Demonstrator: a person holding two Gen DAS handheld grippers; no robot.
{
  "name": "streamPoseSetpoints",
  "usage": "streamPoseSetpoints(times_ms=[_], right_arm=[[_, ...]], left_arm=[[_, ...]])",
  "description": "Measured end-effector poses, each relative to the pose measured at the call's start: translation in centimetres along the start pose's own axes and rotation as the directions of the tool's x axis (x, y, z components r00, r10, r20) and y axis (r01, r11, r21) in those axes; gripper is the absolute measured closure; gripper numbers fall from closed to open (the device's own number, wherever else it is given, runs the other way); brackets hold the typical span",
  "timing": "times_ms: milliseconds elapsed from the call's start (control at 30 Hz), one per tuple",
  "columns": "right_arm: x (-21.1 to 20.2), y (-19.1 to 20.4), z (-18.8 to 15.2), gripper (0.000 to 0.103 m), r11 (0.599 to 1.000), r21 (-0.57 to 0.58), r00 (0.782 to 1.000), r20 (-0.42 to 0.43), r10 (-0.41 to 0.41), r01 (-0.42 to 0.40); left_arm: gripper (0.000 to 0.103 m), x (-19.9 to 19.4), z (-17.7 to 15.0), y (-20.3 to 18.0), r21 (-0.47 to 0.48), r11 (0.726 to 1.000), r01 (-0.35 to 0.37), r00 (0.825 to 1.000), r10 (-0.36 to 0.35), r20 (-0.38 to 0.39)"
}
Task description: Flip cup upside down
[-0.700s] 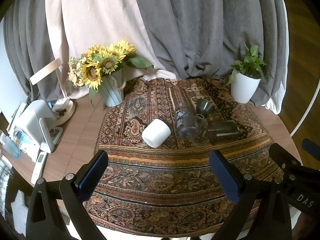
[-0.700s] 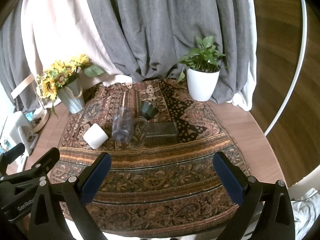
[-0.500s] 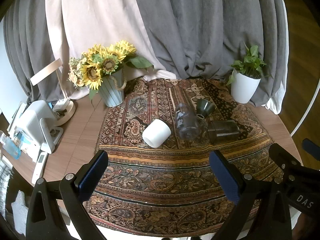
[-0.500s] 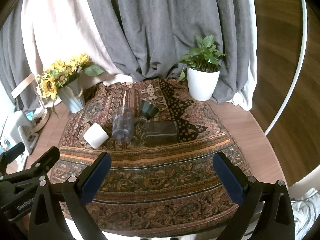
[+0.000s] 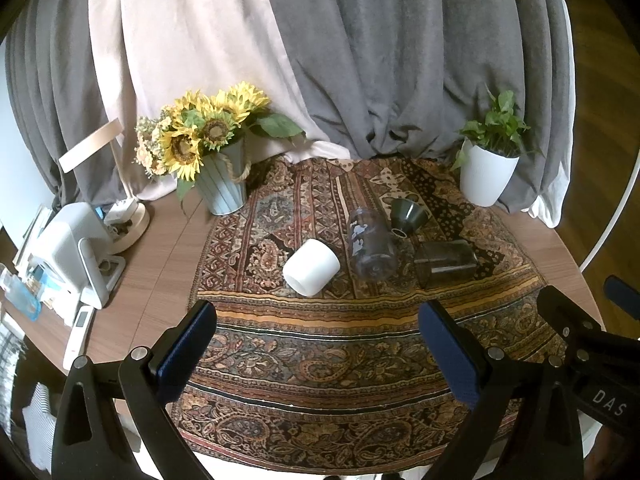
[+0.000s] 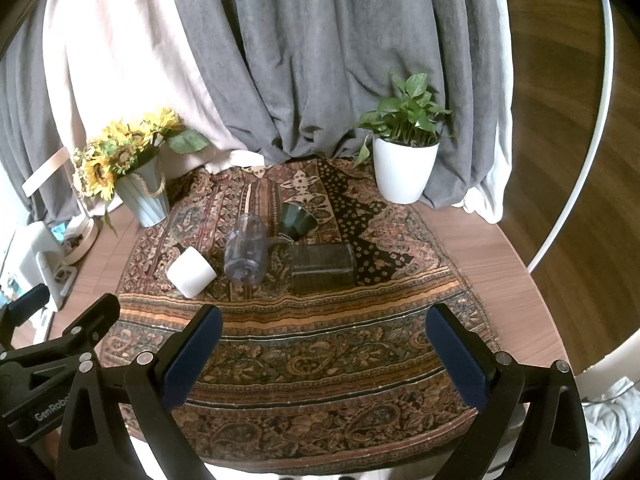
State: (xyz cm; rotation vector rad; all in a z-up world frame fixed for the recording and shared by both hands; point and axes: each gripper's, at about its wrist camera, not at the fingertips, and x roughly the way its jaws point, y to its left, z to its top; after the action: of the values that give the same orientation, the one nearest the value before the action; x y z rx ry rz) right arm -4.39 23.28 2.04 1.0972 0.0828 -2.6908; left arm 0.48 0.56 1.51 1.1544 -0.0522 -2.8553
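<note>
L gripper (image 5: 316, 344) & R gripper (image 6: 324, 350): both wide open, holding nothing, low over near edge of rug (image 5: 340, 360). White cup (image 5: 311, 267) on its side mid-rug, beside clear bottle (image 5: 370, 248), dark glass (image 5: 446, 262), funnel-shaped cup (image 5: 408, 213); all lying down, contents not visible.

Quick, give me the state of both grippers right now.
Left gripper: open, blue-padded jaws spread wide, holding nothing.
Right gripper: open, blue-padded jaws spread wide, holding nothing.
</note>
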Motion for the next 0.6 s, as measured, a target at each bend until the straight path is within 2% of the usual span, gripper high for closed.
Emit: streamPoseSetpoints(times_ms=[467,567,600], right_arm=[[0.3,0.1,0.0,0.001,1.0,-0.006,1.0,-0.012,-0.005,0.005],[0.7,0.3,0.0,0.001,1.0,-0.009,1.0,-0.021,-0.005,0.004],[0.8,0.3,0.0,0.001,1.0,-0.01,1.0,-0.023,-0.004,0.004]], left_arm=[[0.0,0.7,-0.1,-0.1,-0.006,1.0,-0.009,1.0,0.009,-0.014],[0.0,1.1,0.0,-0.1,-0.016,1.0,-0.019,1.0,0.019,-0.022],[0.0,1.2,0.0,0.0,-0.042,0.998,-0.045,0.999,0.044,-0.027]])
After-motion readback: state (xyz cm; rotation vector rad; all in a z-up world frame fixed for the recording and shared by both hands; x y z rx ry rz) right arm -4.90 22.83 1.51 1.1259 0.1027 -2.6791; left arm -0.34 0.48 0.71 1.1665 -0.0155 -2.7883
